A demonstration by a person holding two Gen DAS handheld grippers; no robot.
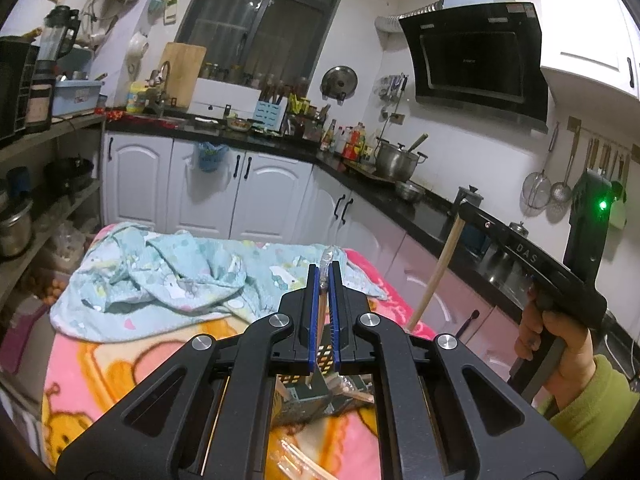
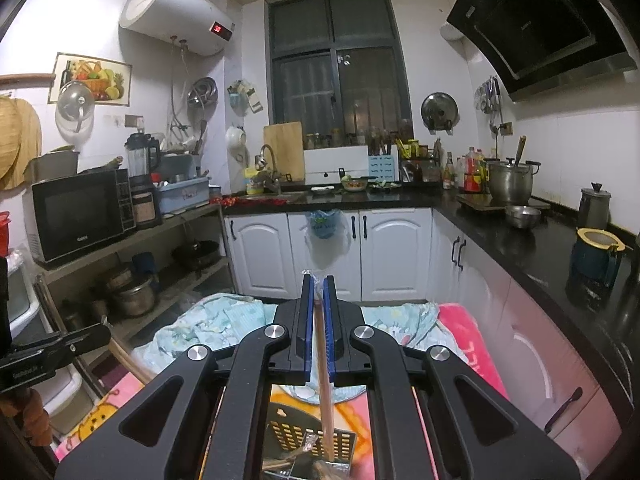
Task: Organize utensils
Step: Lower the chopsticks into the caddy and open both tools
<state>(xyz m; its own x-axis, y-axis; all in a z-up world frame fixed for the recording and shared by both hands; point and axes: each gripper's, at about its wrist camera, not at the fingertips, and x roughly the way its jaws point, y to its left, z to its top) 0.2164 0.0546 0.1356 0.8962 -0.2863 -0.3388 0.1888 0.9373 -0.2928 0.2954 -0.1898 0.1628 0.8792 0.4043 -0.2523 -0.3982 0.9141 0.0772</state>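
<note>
Closest in, the left gripper (image 1: 324,280) is clamped tight on a wrapped chopstick (image 1: 322,312), blue pads pressed against it from both sides. The stick's long axis runs along the fingers, its wrapped top poking out past the tips and its lower end dropping toward the slotted holder (image 1: 320,354) directly underneath.

Over on the right wrist view, same story: the right gripper (image 2: 319,292) is squeezed shut on a second chopstick (image 2: 322,344), upright and slightly tilted, with its lower end right down at the mouth of the holder (image 2: 312,436). More sticks look to be sitting inside already, though that corner is blurred.

So the holder lies below and just in front of both grippers, and each stick has to travel down its own length to go in. The right one looks nearer to the opening; that is a judgement, not a certainty.

Beyond the holder, a crumpled pale blue cloth (image 1: 160,272) lies across the pink blanket (image 1: 92,364), well clear of the drop. Further back, white cabinets (image 2: 320,256) and a dark countertop (image 2: 520,248).
</note>
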